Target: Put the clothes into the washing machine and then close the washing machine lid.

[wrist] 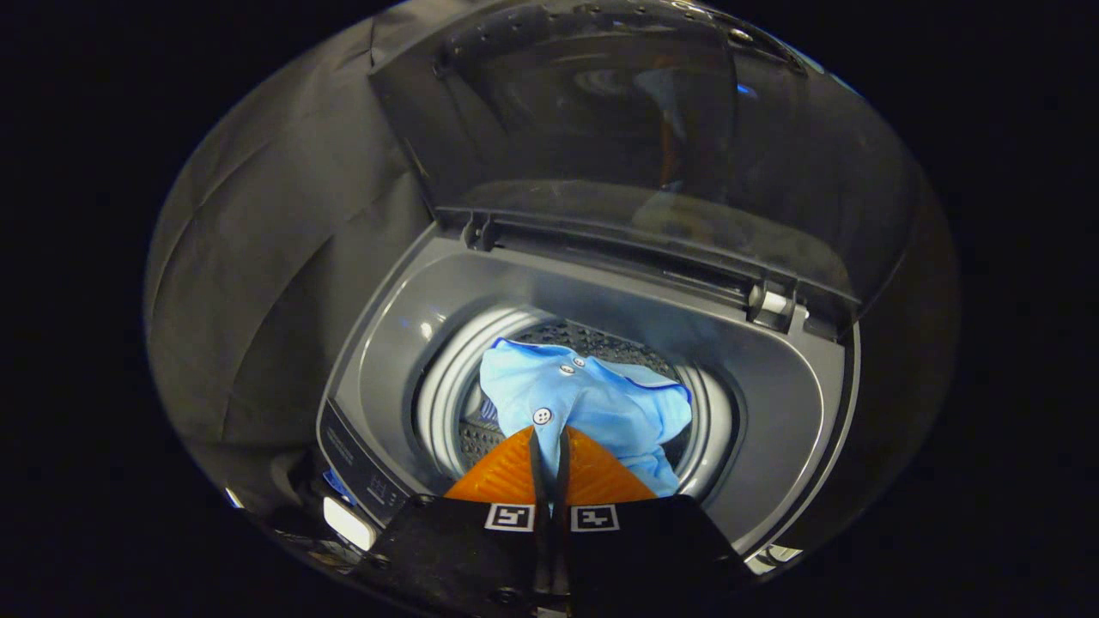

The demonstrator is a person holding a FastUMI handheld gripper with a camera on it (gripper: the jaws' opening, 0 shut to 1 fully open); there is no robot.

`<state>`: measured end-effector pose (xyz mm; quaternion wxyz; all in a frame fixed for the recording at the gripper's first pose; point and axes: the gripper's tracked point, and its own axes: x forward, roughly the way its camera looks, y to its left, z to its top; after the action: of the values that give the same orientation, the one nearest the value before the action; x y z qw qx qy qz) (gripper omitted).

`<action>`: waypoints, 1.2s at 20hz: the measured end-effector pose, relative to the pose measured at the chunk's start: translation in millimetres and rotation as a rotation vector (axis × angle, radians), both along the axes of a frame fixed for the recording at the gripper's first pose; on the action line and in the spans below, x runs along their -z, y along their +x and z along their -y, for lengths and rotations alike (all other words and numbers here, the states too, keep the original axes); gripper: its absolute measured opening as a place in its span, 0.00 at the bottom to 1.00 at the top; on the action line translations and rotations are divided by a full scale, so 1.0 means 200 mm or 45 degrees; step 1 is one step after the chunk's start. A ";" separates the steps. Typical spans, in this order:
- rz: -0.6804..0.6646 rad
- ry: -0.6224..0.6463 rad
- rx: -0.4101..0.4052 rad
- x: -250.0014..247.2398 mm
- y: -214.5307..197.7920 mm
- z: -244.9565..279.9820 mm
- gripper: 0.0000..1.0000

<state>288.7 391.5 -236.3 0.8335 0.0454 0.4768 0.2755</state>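
A light blue shirt [592,399] with white buttons and a dark blue trim hangs from my gripper [549,433], over the round mouth of the washing machine's drum [446,390]. My two fingers are pressed together on a fold of the shirt near a button. The grey top-loading washing machine [773,386] lies open below me. Its smoky see-through lid [652,137] stands upright behind the drum, hinged along the far rim.
The machine's control panel [369,481] with buttons runs along the near left rim. Dark cloth [283,249] hangs to the left of the machine and behind the lid. The perforated drum wall shows beneath the shirt.
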 end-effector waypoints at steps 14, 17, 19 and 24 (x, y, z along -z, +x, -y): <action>-0.076 -0.026 0.013 -0.07 0.04 0.04 0.98; -0.024 0.038 0.040 -0.24 0.10 0.05 0.98; 0.017 0.070 0.040 -0.36 0.13 0.08 0.98; 0.177 0.107 0.031 -0.70 0.22 0.18 0.98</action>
<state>333.0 355.7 -96.8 0.8651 0.0670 0.4054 0.2878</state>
